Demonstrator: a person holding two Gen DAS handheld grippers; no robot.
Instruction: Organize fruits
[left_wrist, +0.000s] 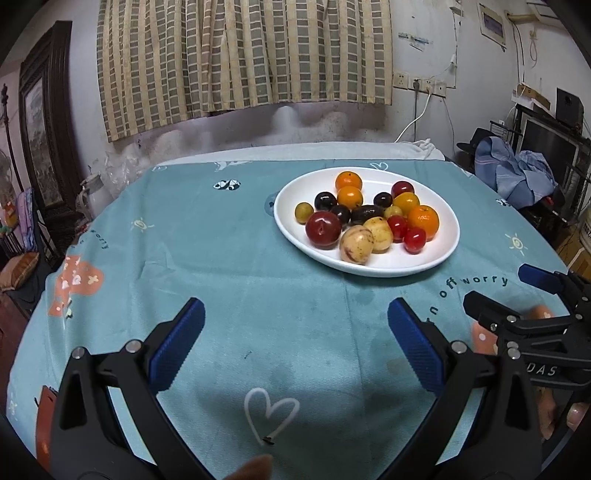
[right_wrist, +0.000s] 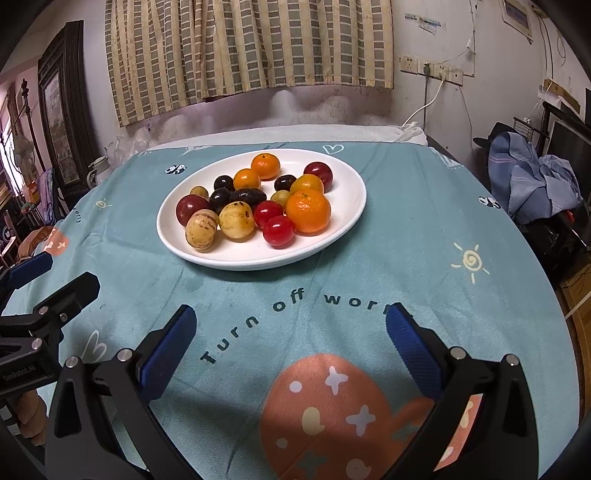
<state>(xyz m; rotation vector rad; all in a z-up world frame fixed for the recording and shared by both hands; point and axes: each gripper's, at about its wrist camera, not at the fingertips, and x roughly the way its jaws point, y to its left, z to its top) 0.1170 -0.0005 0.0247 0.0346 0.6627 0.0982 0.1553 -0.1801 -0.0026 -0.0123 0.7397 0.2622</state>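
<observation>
A white oval plate (left_wrist: 439, 254) (right_wrist: 343, 221) sits on the teal tablecloth and holds several fruits: oranges (left_wrist: 423, 221) (right_wrist: 308, 211), red plums (left_wrist: 323, 229) (right_wrist: 191, 209), dark plums (left_wrist: 325, 201), speckled yellow fruits (left_wrist: 356, 244) (right_wrist: 200, 233), small red fruits (right_wrist: 278, 230) and green ones (left_wrist: 303, 212). My left gripper (left_wrist: 295, 328) is open and empty, hovering over bare cloth short of the plate. My right gripper (right_wrist: 291, 328) is open and empty, also short of the plate. The right gripper shows at the right edge of the left wrist view (left_wrist: 517, 295).
The round table is covered by a teal printed cloth (left_wrist: 221, 266) (right_wrist: 424, 258). A checked curtain (left_wrist: 240, 55) and wall lie behind. A dark framed cabinet (left_wrist: 44, 122) stands left; clothes (left_wrist: 513, 170) and shelves stand right.
</observation>
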